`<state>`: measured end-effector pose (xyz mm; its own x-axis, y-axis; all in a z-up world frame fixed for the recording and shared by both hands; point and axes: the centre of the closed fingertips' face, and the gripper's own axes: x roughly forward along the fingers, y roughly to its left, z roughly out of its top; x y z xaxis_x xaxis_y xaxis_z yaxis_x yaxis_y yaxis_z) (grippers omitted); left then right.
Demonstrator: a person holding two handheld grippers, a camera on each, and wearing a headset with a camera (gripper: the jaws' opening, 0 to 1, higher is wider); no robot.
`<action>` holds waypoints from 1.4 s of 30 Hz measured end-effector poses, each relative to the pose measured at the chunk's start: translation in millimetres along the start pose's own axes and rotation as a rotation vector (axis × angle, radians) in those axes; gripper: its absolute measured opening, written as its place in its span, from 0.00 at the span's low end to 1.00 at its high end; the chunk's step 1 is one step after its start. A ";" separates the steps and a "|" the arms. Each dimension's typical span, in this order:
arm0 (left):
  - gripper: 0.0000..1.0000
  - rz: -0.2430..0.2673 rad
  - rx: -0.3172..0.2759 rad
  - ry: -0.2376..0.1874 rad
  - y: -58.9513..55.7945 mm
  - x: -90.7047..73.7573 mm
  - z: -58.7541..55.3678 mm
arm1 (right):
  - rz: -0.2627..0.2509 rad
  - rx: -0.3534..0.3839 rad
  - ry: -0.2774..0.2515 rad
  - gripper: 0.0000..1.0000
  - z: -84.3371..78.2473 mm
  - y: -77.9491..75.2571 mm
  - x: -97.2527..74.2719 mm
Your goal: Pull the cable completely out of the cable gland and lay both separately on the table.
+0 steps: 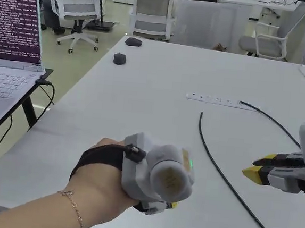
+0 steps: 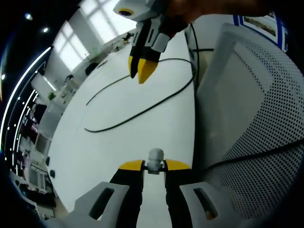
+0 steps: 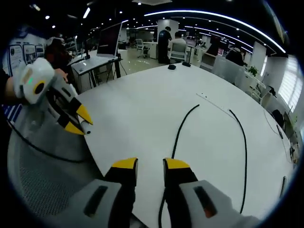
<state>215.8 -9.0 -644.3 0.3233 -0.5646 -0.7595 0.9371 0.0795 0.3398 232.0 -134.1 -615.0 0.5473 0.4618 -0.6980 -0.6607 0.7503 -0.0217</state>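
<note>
At the table's [image 1: 143, 92] near edge, the left gripper [image 2: 154, 165] clamps the cable gland [image 2: 155, 156] — clear of the cable [image 1: 215, 165], which lies loose on the table; the right gripper [image 3: 150, 166] stands narrowly parted, empty.

Black cable [image 1: 227, 180] — loose on white table [image 1: 143, 92]

A broad white worktop [image 1: 143, 92] stands in an open office. A lit laptop [image 1: 8, 53] sits on a stand at left, with white chairs [image 1: 76, 6] beyond on pale floor [image 1: 70, 72]. Curved ceiling light strips [image 3: 213, 19] run overhead, and windows [image 2: 78, 50] glow bright.
</note>
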 end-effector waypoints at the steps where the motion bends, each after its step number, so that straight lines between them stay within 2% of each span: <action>1: 0.17 -0.007 0.009 -0.001 0.2 0.7 2.1 | 0.011 -0.003 0.005 0.21 -4.5 6.8 -6.2; 5: 0.17 -0.039 0.003 -0.015 1.1 4.9 6.6 | 0.027 -0.008 0.000 0.22 -19.2 30.8 -40.5; 8: 0.17 -0.079 -0.003 -0.014 -0.7 15.6 6.0 | 0.010 0.007 -0.019 0.22 -24.9 40.8 -61.0; 11: 0.17 -0.116 0.045 0.032 -3.4 29.2 -2.6 | -0.023 0.027 -0.038 0.21 -29.0 46.3 -76.9; 13: 0.17 -0.142 0.055 0.043 -7.1 42.0 -6.4 | -0.038 0.016 -0.045 0.21 -30.5 46.4 -82.9; 15: 0.17 -0.183 0.035 0.055 -13.3 51.5 -11.3 | -0.054 0.024 -0.040 0.22 -33.4 44.5 -89.8; 18: 0.17 -0.224 0.014 0.101 -17.4 69.5 -25.6 | -0.075 0.023 -0.058 0.22 -31.0 42.5 -98.8; 20: 0.17 -0.248 -0.013 0.119 -19.7 77.9 -33.2 | -0.106 0.043 -0.083 0.22 -26.2 35.5 -103.3; 22: 0.17 -0.259 -0.031 0.136 -20.1 86.4 -40.5 | -0.112 0.048 -0.088 0.22 -23.4 34.1 -106.0; 25: 0.17 -0.266 -0.046 0.154 -19.9 94.1 -48.9 | -0.120 0.045 -0.101 0.22 -18.6 34.7 -107.4; 27: 0.17 -0.301 -0.071 0.164 -24.1 96.2 -54.3 | -0.123 0.055 -0.113 0.22 -16.1 34.8 -107.3; 29: 0.17 -0.301 -0.077 0.170 -22.8 98.6 -58.9 | -0.127 0.063 -0.117 0.21 -14.8 35.2 -106.5; 30: 0.18 -0.297 -0.078 0.163 -21.9 99.5 -59.6 | -0.128 0.066 -0.117 0.21 -14.4 35.4 -106.0; 32: 0.21 -0.312 -0.126 0.164 -24.3 98.9 -61.5 | -0.126 0.070 -0.119 0.21 -13.5 36.5 -104.8; 33: 0.25 -0.298 -0.128 0.146 -20.5 97.1 -59.4 | -0.123 0.069 -0.119 0.21 -12.7 37.3 -103.8; 36: 0.33 -0.295 -0.139 0.150 -16.9 89.5 -60.5 | -0.115 0.067 -0.112 0.22 -11.3 38.9 -99.9; 39: 0.36 -0.314 -0.135 0.144 -17.3 69.4 -55.3 | -0.087 0.081 -0.106 0.22 -12.1 43.3 -92.5; 40: 0.38 -0.301 -0.076 0.130 -14.7 59.0 -51.5 | -0.064 0.097 -0.096 0.22 -14.0 47.2 -88.2; 42: 0.39 -0.303 -0.082 0.135 -17.2 42.1 -49.8 | -0.040 0.116 -0.091 0.23 -16.0 51.8 -83.0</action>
<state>219.8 6.8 -709.8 0.0377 -0.4590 -0.8877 0.9989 -0.0067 0.0459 144.1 -141.1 -569.6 0.6198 0.4675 -0.6304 -0.5763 0.8163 0.0387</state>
